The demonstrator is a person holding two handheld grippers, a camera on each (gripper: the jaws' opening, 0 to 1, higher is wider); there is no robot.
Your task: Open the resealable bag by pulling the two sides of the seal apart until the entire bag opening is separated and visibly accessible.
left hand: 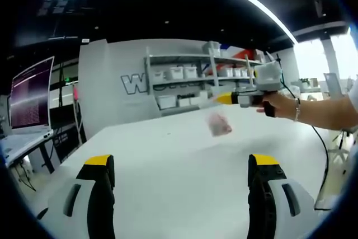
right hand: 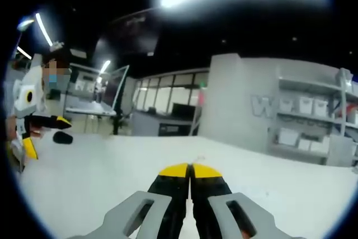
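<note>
Lying blurred on the white bench (left hand: 168, 160), the bag (left hand: 218, 124) shows pinkish contents and sits just below the right gripper (left hand: 222, 99), apart from it, with that gripper held in a hand (left hand: 279, 104) reaching in from the right of the left gripper view. The left gripper (left hand: 182, 163) hangs well short of the bag with its jaws spread wide and nothing between them. The right gripper's jaws are pressed together, yellow tips touching, gripping nothing, and shelves (left hand: 190, 79) of bins stand behind the bench.

A large "W" stands on the grey wall (left hand: 112, 82).
</note>
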